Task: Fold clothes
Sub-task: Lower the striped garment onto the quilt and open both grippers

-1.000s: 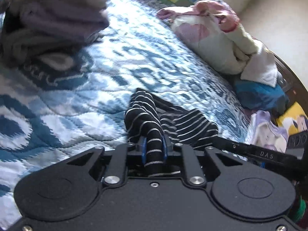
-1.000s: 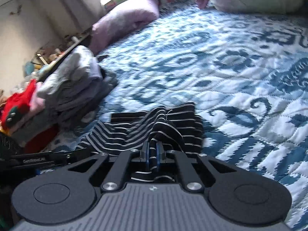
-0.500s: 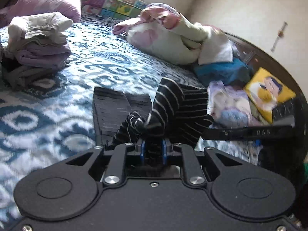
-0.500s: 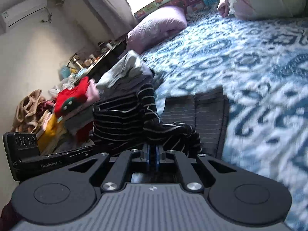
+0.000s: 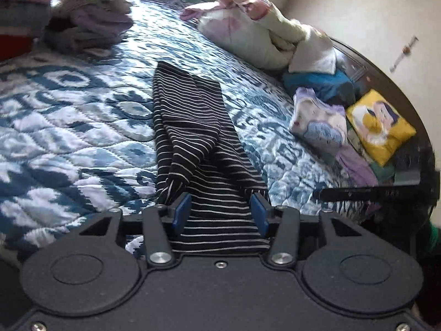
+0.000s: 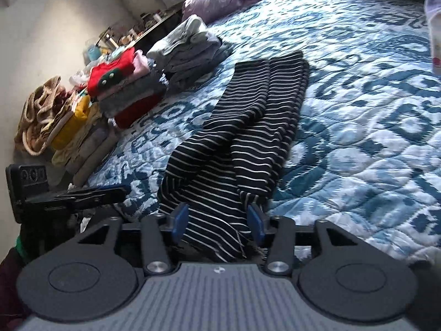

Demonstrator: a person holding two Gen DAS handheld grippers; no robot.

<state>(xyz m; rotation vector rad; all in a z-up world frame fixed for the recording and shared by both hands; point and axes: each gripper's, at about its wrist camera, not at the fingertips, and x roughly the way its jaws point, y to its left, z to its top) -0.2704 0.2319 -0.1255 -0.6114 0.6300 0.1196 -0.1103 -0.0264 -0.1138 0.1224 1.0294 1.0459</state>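
Observation:
A black garment with thin white stripes (image 5: 190,127) lies stretched out long and narrow on the blue and white quilt (image 5: 82,127). Its near end runs between the fingers of my left gripper (image 5: 220,211), whose jaws are opening; the blue pads (image 5: 182,212) stand apart and do not press the cloth. In the right wrist view the same striped garment (image 6: 261,104) reaches back between the jaws of my right gripper (image 6: 217,219), which are also opening, with the cloth lying loose between them. The two grippers sit side by side at the garment's near end.
A stack of folded grey and lilac clothes (image 6: 187,47) and a red-topped pile (image 6: 121,82) stand left of the garment. Pillows (image 5: 248,35), a blue bundle (image 5: 317,82) and a yellow cushion (image 5: 380,124) lie along the right edge of the bed.
Both grippers were shut on the bunched striped garment and drew it back over the quilt. Now it lies stretched flat and both pairs of jaws have come apart.

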